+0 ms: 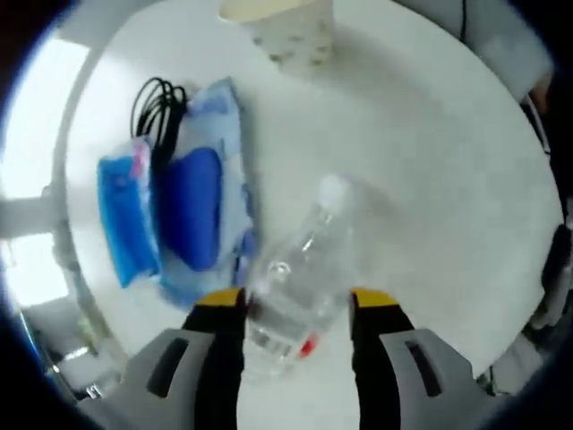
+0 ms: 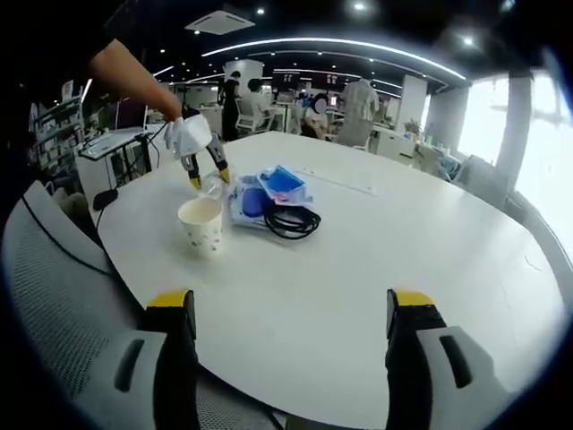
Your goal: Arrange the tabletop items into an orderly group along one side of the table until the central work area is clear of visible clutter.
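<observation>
Yellow-tipped jaws of the left gripper straddle the clear bottle beside the blue packets; slick plastic may squirt loose, while the right gripper gapes empty.

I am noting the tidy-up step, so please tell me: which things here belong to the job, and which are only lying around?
Belong to the job:
- clear bottle, between the jaws of the left gripper
- paper cup
- blue packets
- black cable
- white table
- right gripper, open, holding nothing

Just lying about:
- grey chair
- desks in the background
</observation>
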The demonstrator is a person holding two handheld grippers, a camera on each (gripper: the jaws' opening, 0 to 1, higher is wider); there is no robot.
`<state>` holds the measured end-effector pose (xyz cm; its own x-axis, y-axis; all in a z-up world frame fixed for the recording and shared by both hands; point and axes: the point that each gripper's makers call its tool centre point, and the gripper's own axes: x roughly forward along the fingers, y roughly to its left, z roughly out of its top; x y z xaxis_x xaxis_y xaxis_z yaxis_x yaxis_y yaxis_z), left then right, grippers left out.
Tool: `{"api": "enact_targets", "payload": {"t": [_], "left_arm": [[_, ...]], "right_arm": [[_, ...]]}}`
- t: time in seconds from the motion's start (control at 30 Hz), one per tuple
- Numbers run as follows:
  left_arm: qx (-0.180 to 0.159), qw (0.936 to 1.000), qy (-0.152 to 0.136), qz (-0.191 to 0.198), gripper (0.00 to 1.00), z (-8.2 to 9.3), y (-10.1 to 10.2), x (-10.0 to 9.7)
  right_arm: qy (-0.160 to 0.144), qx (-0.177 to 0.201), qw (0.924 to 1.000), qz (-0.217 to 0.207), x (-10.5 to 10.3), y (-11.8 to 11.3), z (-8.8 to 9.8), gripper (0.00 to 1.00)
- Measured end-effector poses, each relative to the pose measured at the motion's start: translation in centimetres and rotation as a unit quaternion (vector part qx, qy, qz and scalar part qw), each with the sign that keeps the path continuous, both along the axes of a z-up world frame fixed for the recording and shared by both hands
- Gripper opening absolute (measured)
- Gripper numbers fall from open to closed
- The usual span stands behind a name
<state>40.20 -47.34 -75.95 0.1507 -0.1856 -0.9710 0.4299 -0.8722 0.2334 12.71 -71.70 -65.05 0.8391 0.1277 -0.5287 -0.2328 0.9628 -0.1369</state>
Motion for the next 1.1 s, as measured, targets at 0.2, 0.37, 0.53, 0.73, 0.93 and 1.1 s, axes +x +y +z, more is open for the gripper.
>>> {"api": "enact_targets", "payload": {"t": [0.2, 0.37, 0.53, 0.73, 0.93, 1.1], "left_arm": [[0.024, 0.9995, 0.004, -0.02, 0.44, -0.4, 0.0, 0.0], [0.04, 0.9988, 0.003, -0.028, 0.45, -0.8, -0.1, -0.1], [0.048, 0.9984, 0.0, -0.028, 0.45, -1.3, 0.0, -0.1], [0.057, 0.9983, -0.005, -0.014, 0.43, -1.2, 0.1, -0.1], [0.045, 0.9985, 0.01, 0.029, 0.39, -1.0, 0.1, -0.5], [0.043, 0.9981, 0.019, 0.041, 0.37, -0.7, 0.2, -1.2]], "right_arm": [[0.002, -0.001, 1.0, -0.005, -0.1, -0.2, -0.1, 0.87], [0.003, -0.003, 1.0, -0.006, -0.1, -0.3, -0.1, 0.87], [0.003, -0.004, 0.9999, -0.009, -0.1, -0.3, 0.0, 0.87], [0.002, -0.005, 1.0, -0.006, -0.1, -0.3, 0.0, 0.87], [0.001, -0.006, 1.0, -0.004, -0.1, -0.3, 0.1, 0.87], [-0.003, -0.005, 1.0, -0.005, -0.1, -0.3, 0.2, 0.87]]}}
